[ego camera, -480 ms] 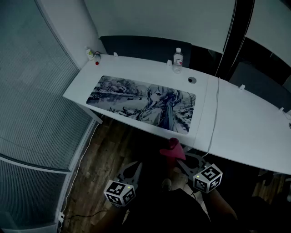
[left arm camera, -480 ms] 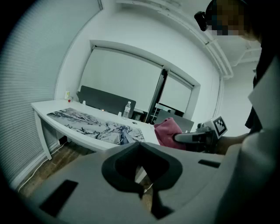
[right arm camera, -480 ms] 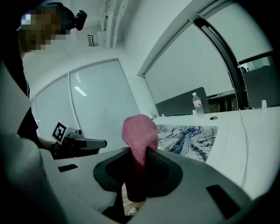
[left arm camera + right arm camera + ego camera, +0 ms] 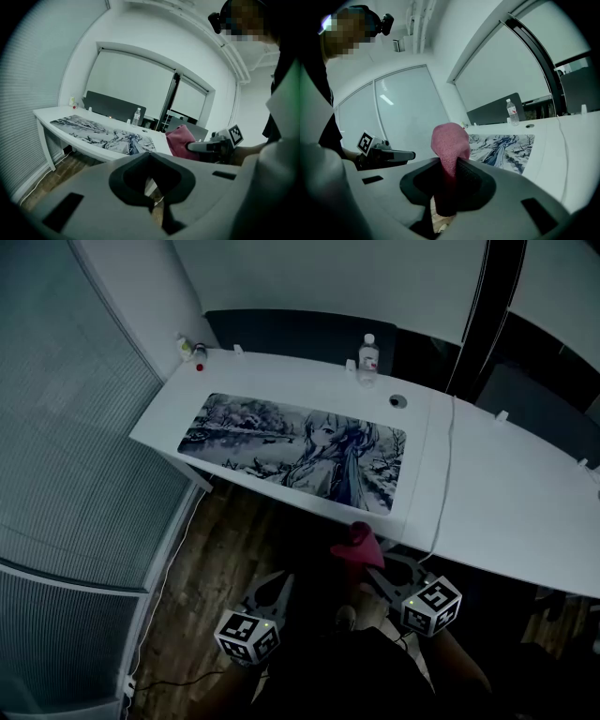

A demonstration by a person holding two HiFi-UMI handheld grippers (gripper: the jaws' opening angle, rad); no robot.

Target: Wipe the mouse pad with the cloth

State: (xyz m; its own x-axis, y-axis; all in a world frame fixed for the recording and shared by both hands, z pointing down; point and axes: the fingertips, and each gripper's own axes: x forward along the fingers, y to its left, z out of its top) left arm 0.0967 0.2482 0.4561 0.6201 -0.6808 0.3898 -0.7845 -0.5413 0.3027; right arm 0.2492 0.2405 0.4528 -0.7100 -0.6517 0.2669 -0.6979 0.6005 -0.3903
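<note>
The long illustrated mouse pad [image 4: 300, 451] lies flat on the white desk [image 4: 506, 502], ahead of both grippers. My right gripper [image 4: 372, 563] is shut on a pink cloth [image 4: 358, 542], which sticks up from its jaws [image 4: 450, 140] below the desk's near edge. My left gripper [image 4: 272, 589] hangs to its left over the floor, shut with nothing in it. In the left gripper view the pad [image 4: 103, 133] is ahead and the cloth [image 4: 180, 140] is off to the right. In the right gripper view the pad [image 4: 501, 145] shows past the cloth.
A water bottle [image 4: 367, 357] stands at the desk's far edge, with a round cable hole [image 4: 397, 401] near it. A white cable [image 4: 441, 474] runs across the desk right of the pad. Small items [image 4: 190, 351] sit at the far left corner. A wooden floor [image 4: 225, 549] lies below.
</note>
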